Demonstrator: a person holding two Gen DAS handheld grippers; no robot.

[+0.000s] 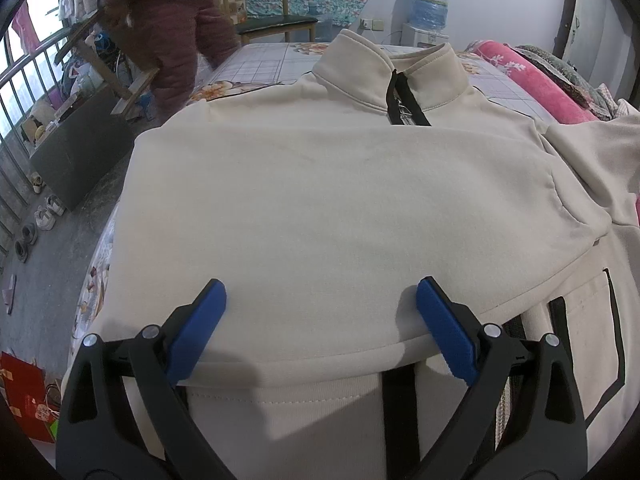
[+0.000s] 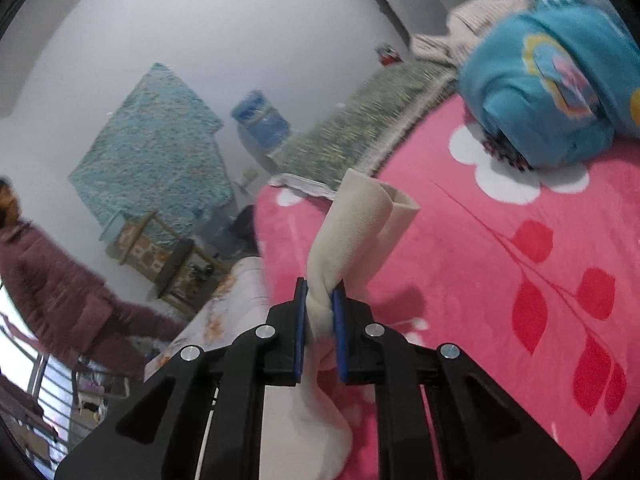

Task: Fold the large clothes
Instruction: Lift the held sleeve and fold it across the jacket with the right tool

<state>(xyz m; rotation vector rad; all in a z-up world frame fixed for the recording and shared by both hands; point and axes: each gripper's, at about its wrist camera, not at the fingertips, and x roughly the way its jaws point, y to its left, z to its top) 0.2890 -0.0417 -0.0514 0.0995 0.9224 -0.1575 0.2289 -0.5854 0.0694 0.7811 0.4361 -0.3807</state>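
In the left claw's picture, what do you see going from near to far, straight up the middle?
Open left claw with blue pads → folded cream sweatshirt → its stand-up collar with the black zipper → checked floral bedsheet → wooden chair with a dark seat.

No legible text, label, brand or number on anything in either view.

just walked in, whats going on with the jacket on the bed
A person is folding a cream jacket on the bed with a tool in each hand. One sleeve already lies folded across the chest, below the collar. The left tool hangs open over the jacket's near part, gripping nothing. The right tool is shut on a bunched strip of cream cloth, held up over the pink blanket. Another person stands beside the bed.
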